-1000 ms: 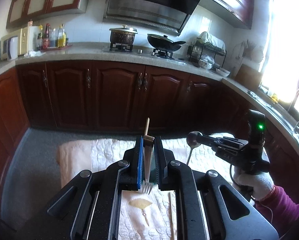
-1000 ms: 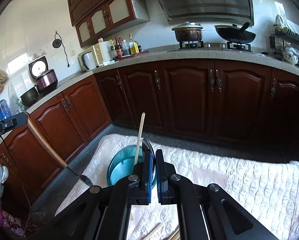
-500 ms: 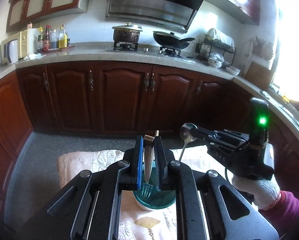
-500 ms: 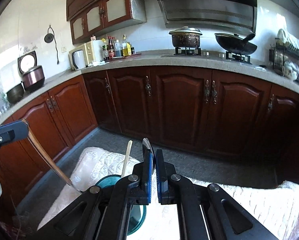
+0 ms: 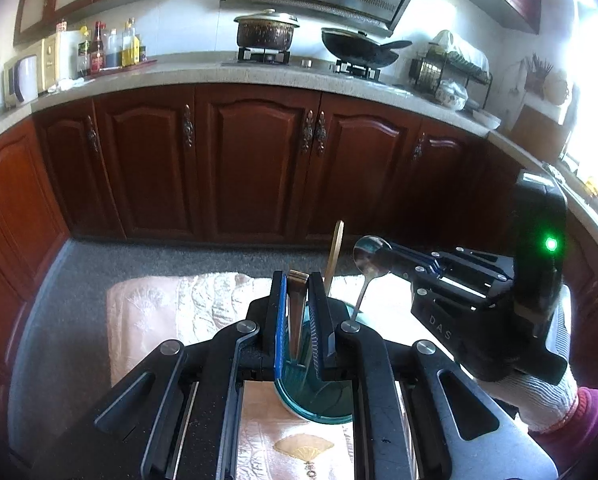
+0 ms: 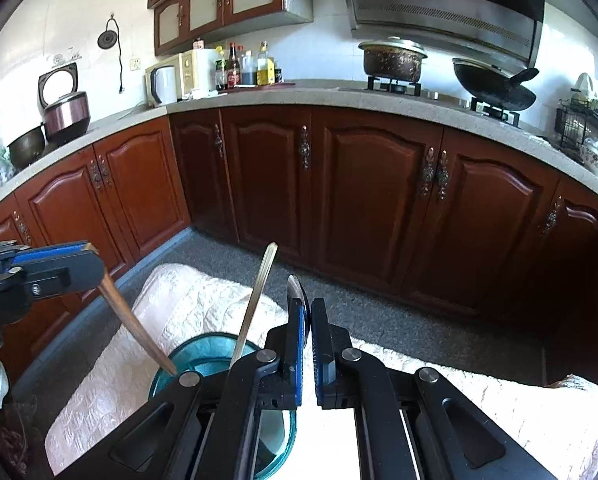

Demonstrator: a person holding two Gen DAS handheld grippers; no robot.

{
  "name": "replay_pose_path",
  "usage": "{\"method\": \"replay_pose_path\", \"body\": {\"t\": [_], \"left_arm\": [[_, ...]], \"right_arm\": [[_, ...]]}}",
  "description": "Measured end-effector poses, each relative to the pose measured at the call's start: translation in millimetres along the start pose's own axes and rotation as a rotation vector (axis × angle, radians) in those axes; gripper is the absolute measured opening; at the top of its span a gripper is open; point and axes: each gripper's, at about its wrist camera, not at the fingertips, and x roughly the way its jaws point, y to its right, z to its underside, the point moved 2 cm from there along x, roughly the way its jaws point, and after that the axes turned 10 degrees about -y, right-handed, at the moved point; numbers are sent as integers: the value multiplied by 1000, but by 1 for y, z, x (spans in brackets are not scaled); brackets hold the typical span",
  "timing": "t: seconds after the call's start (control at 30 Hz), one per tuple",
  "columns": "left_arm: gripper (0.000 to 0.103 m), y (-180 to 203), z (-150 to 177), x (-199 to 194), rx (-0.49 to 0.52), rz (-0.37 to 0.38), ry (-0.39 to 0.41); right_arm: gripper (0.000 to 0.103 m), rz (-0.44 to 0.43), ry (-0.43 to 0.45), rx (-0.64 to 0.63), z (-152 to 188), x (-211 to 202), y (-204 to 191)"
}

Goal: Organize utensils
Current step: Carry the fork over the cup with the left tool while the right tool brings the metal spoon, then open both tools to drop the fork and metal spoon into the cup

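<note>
One teal cup [image 5: 319, 400], left gripper [image 5: 297, 312] clamping one fork [image 5: 297, 320], right gripper [image 6: 307, 320] pinching one spoon [image 5: 373, 258], perhaps one chopstick [image 5: 335, 252].

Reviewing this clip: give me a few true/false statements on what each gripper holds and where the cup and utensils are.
1. The left gripper grips a fork by its handle. True.
2. The right gripper is empty. False: it is shut on a spoon by the bowl.
3. The teal cup stands on the quilted cloth. True.
4. The teal cup is empty. False: a pale stick-like utensil already leans in it.
5. The fork's lower end reaches down into the teal cup. True.
</note>
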Motion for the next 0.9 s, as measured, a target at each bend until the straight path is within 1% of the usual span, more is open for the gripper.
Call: {"method": "replay_pose_path", "body": {"t": [0.17,0.33,0.57,0.73,0.8,0.9], "left_arm": [[9,2,8,13,-7,-2,-32],[9,5,16,21,-6,-5,-44],[9,13,16,19,8,-20,-31],[9,13,18,18,6,-26,-31],[9,14,18,18,8,-29,-32],[9,13,18,18,4,-28,-33]], "right_arm": [[4,-15,-40,-10,12,8,-3],[5,-53,-79,-2,24,17,-4],[7,-95,-103,2,32,18,-8],[8,-147,-115,44,35,20,-6],[11,-147,-104,41,34,17,-8],[12,-147,-96,45,34,14,-8]]}}
